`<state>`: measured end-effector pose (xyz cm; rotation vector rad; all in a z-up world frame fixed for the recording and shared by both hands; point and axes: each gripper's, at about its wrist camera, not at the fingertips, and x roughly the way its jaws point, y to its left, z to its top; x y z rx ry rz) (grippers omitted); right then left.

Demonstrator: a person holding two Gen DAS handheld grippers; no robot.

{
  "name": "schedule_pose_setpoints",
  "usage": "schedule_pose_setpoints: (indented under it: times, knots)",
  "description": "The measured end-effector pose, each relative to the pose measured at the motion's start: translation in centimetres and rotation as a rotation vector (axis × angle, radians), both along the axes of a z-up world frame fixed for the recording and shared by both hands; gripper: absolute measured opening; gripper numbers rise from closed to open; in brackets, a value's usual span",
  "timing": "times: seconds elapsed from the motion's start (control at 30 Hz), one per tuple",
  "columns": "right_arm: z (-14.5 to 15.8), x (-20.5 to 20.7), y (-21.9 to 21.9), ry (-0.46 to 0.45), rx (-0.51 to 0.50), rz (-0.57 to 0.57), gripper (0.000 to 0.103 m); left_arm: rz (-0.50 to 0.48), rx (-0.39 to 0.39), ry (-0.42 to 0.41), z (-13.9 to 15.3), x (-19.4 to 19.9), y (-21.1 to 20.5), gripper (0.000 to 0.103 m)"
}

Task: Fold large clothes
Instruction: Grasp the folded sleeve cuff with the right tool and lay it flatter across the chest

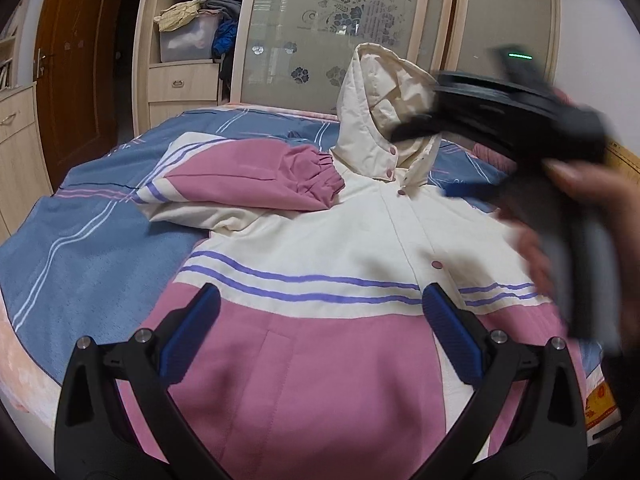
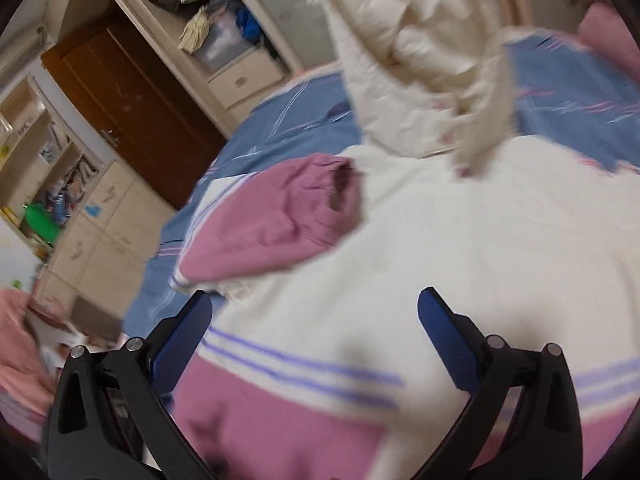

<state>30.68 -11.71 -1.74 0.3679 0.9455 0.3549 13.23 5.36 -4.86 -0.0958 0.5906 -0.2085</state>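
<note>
Jacket [image 1: 320, 240] flat on bed [image 1: 80, 232]

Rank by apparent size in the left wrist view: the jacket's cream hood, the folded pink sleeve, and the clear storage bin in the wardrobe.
1. Pink sleeve
2. Cream hood, close behind it, so this order is unsure
3. Storage bin, smallest, though it sits much farther from the camera

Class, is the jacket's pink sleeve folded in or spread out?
Folded in: the sleeve lies across the jacket, its cuff near the collar.

Blue striped bed [image 1: 60, 240], brown door [image 1: 76, 80], floral glass-fronted wardrobe [image 1: 340, 20].
</note>
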Motion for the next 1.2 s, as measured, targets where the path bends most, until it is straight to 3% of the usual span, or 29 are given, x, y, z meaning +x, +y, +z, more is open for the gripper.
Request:
schedule_pose_setpoints:
  times: [0.07, 0.17, 0.3, 0.43, 0.47, 0.5, 0.57, 0.6, 0.87, 1.03, 1.2]
  knots:
    - [-0.3, 2.6, 0.9, 0.018, -0.039, -0.013, 0.102, -0.001, 0.011, -0.015, 0.3, -0.2, 0.3, 0.101]
    - [-1.7, 6.5, 1.4, 0.070, 0.007, -0.038, 0.101, 0.001, 0.010, -0.023, 0.6, -0.3, 0.9, 0.101]
    - [-3.1, 9.7, 2.2, 0.104, 0.022, -0.055, 0.085, -0.008, 0.007, -0.025, 0.7, -0.3, 1.2, 0.101]
    - [-4.3, 11.7, 4.6, 0.114, 0.000, -0.016, 0.077, -0.015, 0.012, -0.032, 0.9, -0.1, 1.4, 0.101]
    - [-4.6, 12.0, 5.5, 0.118, -0.011, 0.004, 0.067, -0.014, 0.008, -0.031, 1.0, 0.0, 1.5, 0.101]
    - [-4.9, 12.2, 6.3, 0.128, -0.024, 0.022, 0.045, -0.014, 0.005, -0.030, 1.0, 0.0, 1.6, 0.101]
    - [-5.1, 12.1, 7.1, 0.121, -0.065, 0.031, 0.012, -0.013, 0.000, -0.031, 1.1, 0.1, 1.9, 0.101]
    - [-4.8, 11.9, 7.6, 0.088, -0.094, 0.034, 0.009, -0.011, -0.001, -0.031, 1.2, 0.2, 1.9, 0.101]
    - [1.0, 8.2, 4.1, -0.110, -0.127, -0.065, 0.007, -0.011, -0.008, -0.032, 1.4, 0.1, 2.1, 0.101]
    - [5.4, 4.6, -2.4, -0.178, -0.144, -0.166, 0.007, -0.032, -0.007, -0.034, 1.3, -0.3, 1.6, 0.101]
    - [6.2, 2.4, -9.5, -0.184, -0.196, -0.296, 0.007, -0.057, -0.003, -0.027, 1.1, -0.5, 0.8, 0.101]
